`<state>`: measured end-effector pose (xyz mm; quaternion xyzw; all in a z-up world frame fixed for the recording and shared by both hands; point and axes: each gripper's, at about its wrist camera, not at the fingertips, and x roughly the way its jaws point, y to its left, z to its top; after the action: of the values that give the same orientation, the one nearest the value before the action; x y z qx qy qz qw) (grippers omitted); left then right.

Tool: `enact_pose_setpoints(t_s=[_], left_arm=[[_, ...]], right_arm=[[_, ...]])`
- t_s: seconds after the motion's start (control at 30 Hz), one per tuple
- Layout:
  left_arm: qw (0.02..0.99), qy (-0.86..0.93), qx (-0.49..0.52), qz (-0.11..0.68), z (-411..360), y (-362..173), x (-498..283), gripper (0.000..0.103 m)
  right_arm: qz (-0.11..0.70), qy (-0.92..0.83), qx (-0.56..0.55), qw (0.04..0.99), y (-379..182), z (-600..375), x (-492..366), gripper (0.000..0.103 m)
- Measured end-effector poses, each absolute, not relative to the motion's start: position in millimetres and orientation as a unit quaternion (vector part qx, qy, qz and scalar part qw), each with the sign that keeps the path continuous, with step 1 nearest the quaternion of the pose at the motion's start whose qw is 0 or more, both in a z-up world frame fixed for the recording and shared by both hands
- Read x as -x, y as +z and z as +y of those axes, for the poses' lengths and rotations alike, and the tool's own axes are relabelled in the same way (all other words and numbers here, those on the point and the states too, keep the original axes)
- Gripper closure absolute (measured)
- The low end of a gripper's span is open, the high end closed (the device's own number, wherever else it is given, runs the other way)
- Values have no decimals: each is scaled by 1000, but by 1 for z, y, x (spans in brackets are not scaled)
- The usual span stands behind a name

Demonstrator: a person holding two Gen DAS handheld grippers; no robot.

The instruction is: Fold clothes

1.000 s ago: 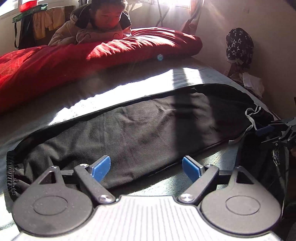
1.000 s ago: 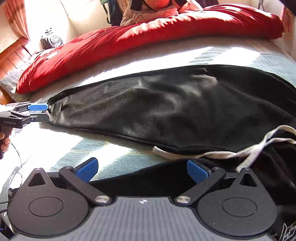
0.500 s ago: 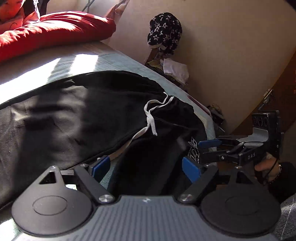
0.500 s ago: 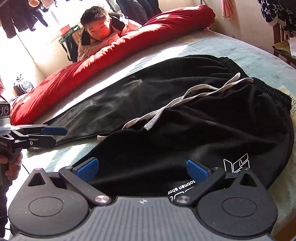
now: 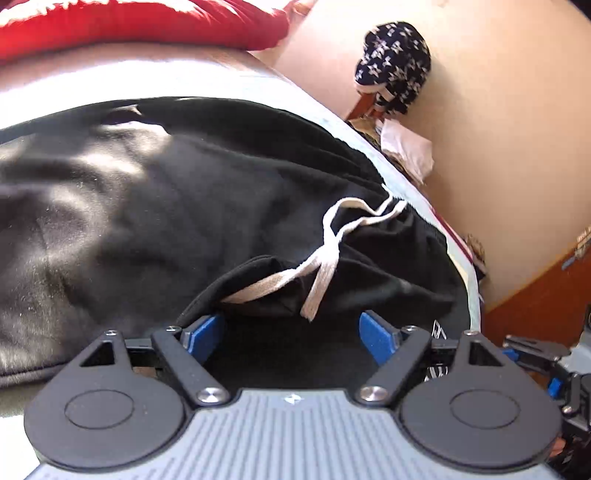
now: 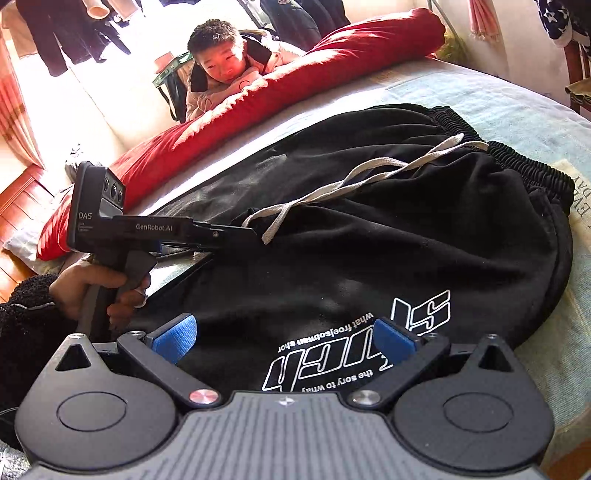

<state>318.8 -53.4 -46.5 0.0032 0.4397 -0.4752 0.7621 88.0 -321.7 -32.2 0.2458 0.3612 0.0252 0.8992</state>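
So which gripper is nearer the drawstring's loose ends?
Left. The left gripper is open, its tips right beside the drawstring. The right gripper, also open, sits farther back over the printed logo.

Red duvet: lies along the far edge of the bed, from 9 to 1 o'clock. A person leans on it at 11 o'clock. Star-patterned cloth: hangs against the wall at 1 o'clock. Dark clothes: hang at 10 o'clock.
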Motion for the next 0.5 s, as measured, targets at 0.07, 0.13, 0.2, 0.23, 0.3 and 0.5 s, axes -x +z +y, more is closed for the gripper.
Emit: enact_pose_setpoints(t_s=[0.07,0.13,0.2,0.23,0.3,0.5], left_arm=[[775,-453,1,440,-60,-50,-317,22],[789,-424,8,445,-58,-53,-308,21],[802,-391,19,452,-47,-55,-293,17],[808,-374,24,455,-42,-56,-285,17],[819,-340,34,462,-32,-59,-269,17],[845,-234,66,476,-1,-65,-222,17]], right_arm=[[356,48,-245,901,-35,-337,-87,0],[354,66,-251,898,-40,-353,-89,0],[353,81,-253,897,-45,-367,-95,0],[352,88,-249,898,-47,-371,-99,0],[348,104,-240,900,-51,-380,-106,0],[377,133,-244,883,-76,-404,-114,0]])
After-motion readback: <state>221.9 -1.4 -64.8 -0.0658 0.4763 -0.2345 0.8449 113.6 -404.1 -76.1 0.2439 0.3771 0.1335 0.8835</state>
